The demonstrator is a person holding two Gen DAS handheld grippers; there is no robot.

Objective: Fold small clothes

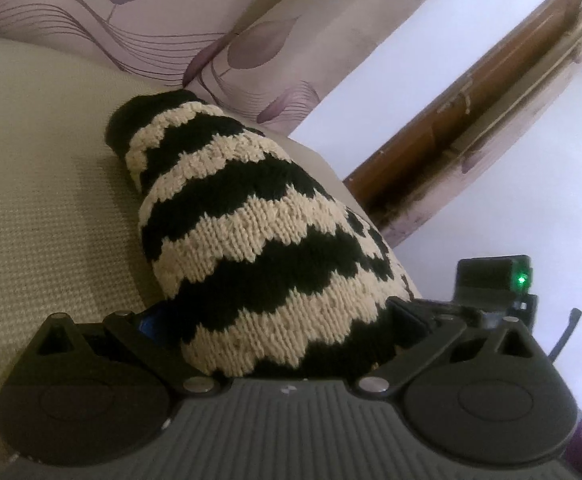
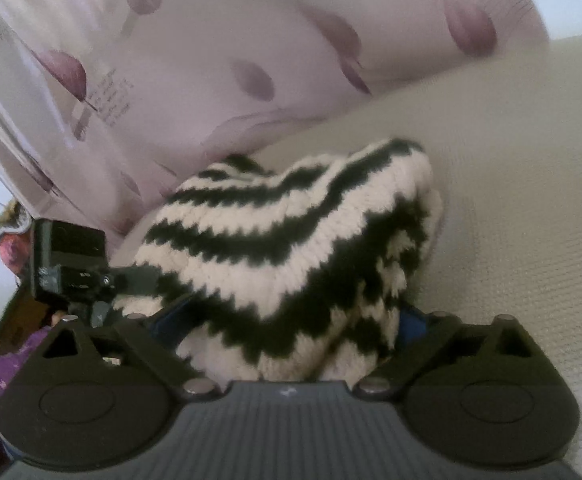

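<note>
The striped knit (image 1: 251,240) lies bunched on the beige cushion (image 1: 43,208), draped over both my grippers. My right gripper (image 2: 291,320) has its jaws wide, nothing pinched; the left gripper (image 1: 275,332) is buried, so I cannot tell. I should find one clean edge, pinch it, then fold flat.

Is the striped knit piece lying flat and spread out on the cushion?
No, the striped knit piece sits bunched in a rounded heap on the beige cushion, rising right in front of the left gripper.
</note>
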